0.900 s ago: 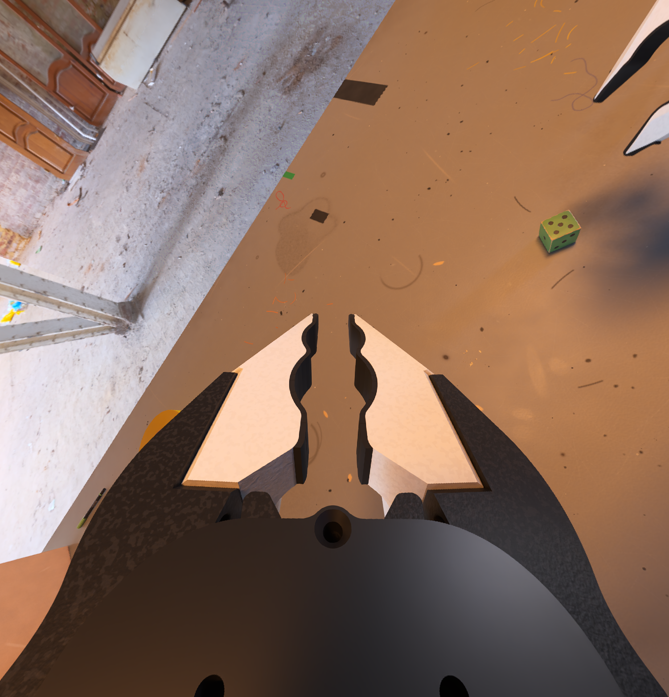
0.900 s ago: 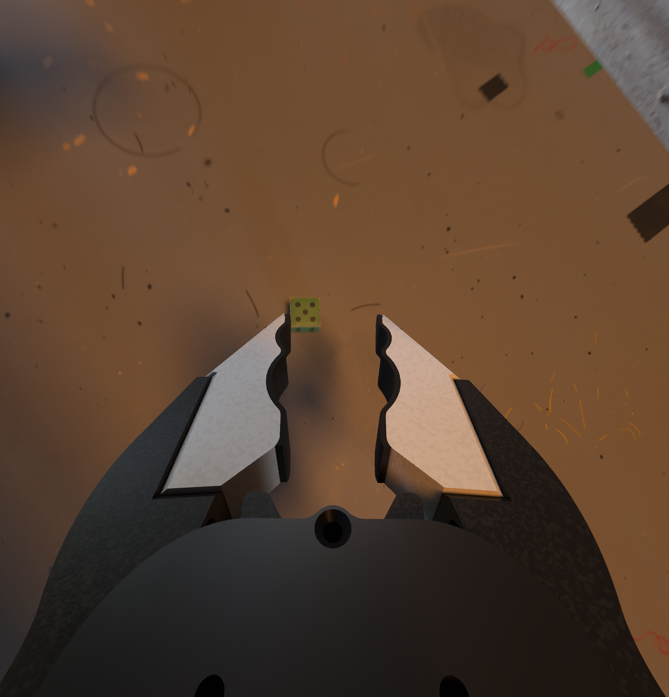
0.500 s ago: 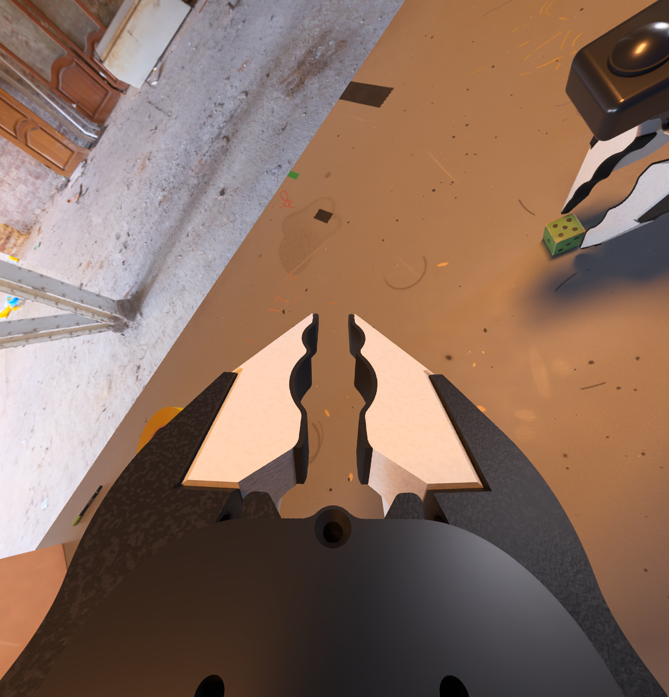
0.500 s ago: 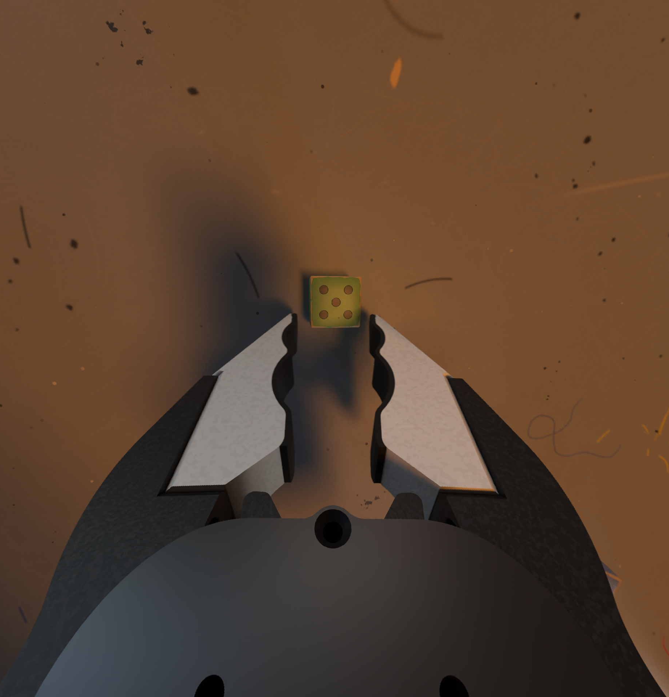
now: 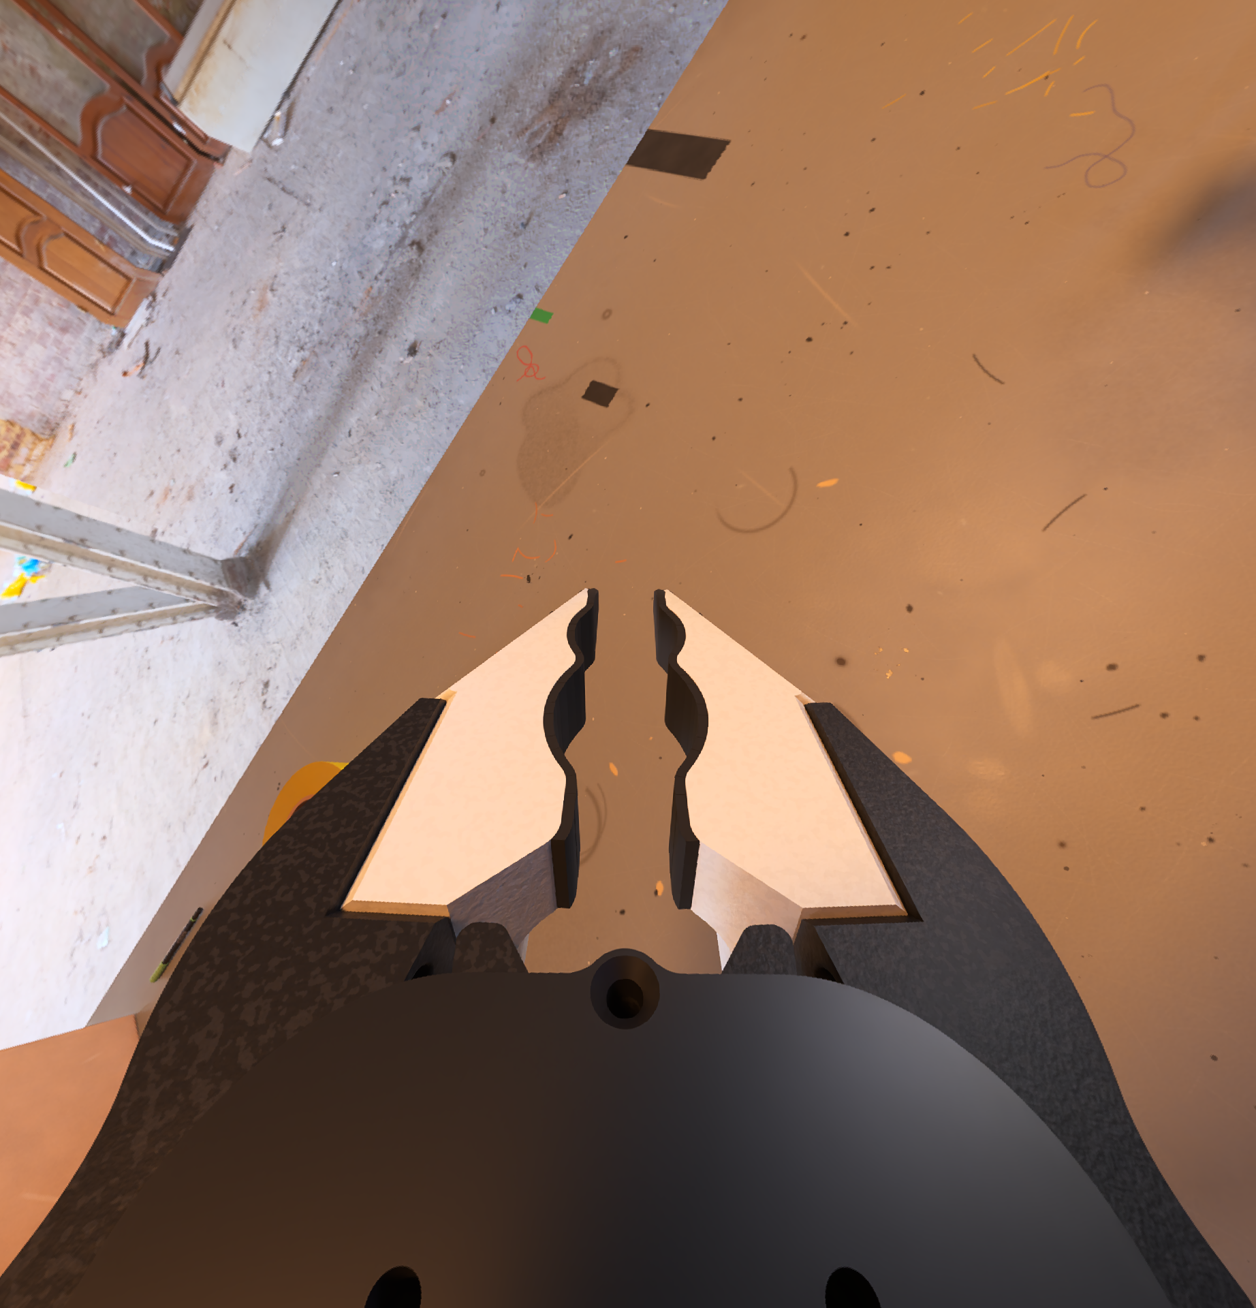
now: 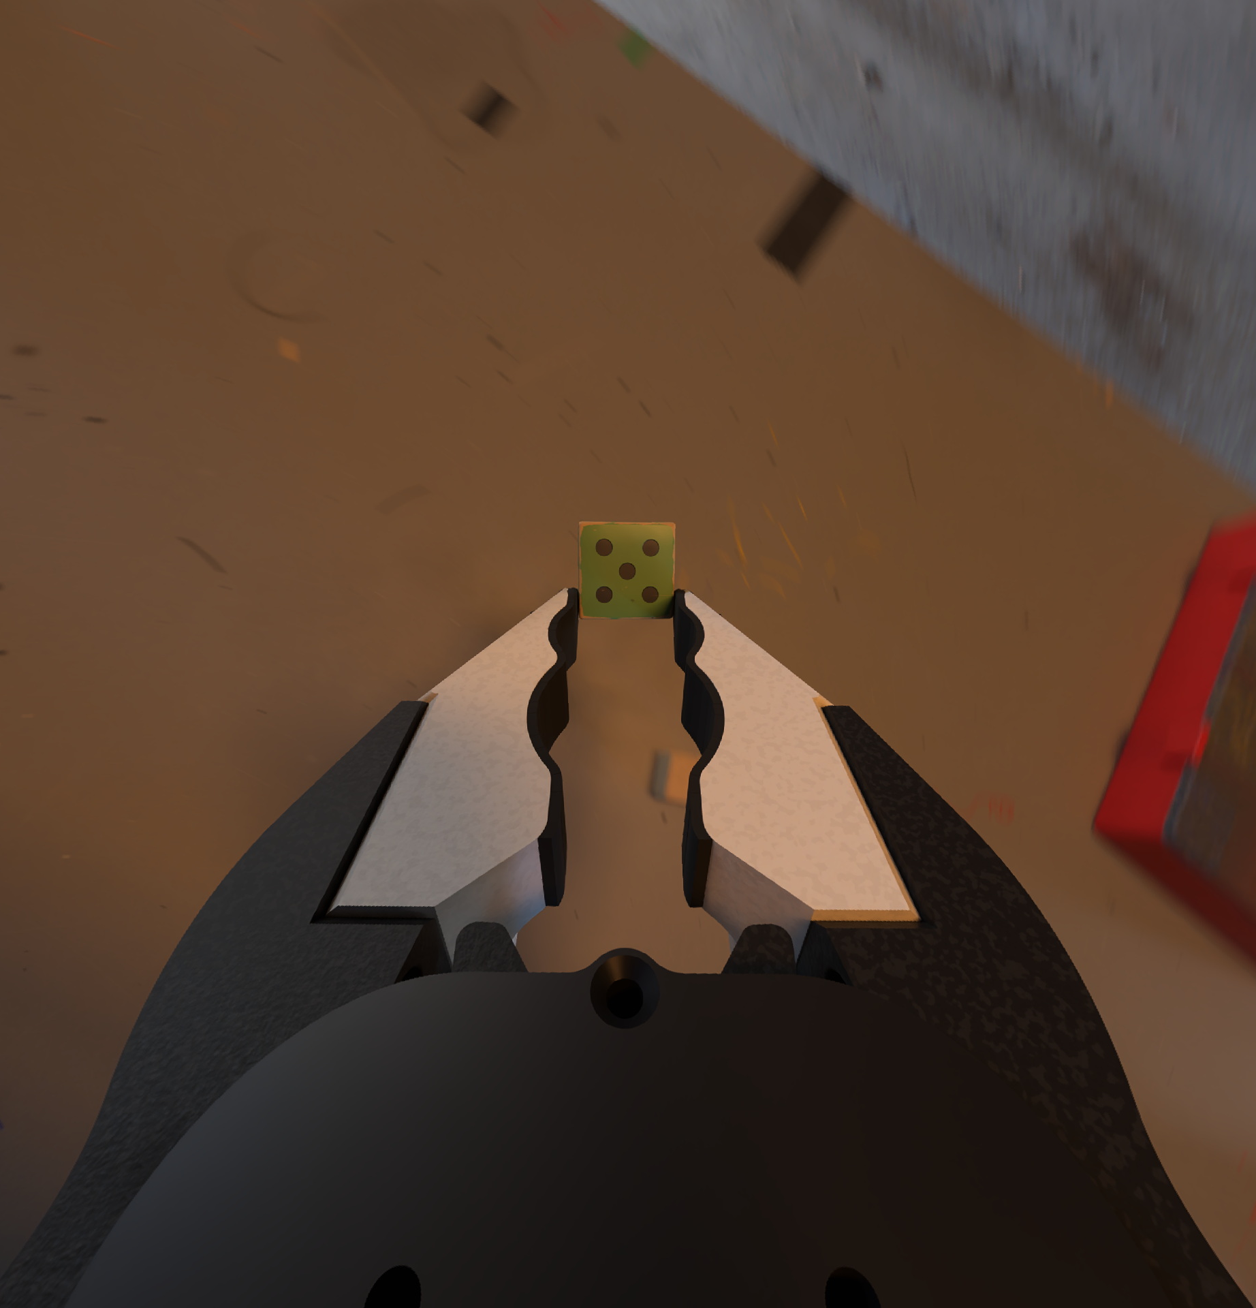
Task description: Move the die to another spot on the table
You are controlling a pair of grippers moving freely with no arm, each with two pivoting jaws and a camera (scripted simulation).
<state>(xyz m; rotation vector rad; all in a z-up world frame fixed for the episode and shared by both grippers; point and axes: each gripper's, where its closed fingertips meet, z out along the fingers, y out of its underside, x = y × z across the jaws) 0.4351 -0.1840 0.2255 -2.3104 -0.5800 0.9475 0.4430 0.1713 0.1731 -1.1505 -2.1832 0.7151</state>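
You are seeing the die [image 6: 626,570] sitting between the tips of the right gripper [image 6: 625,601], above the table [image 6: 257,495]. A box [image 6: 1191,708] is lying to its right, near the table's far edge.

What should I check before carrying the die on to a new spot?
1. Right gripper fingers pinch the die at their tips: ok.
2. Depth of hold: shallow, only the lower edge is held: not ok.
3. Die clear of the table: cannot tell.
4. Red box at right lies apart from the die: ok.
5. Left gripper empty, away from the die: ok.
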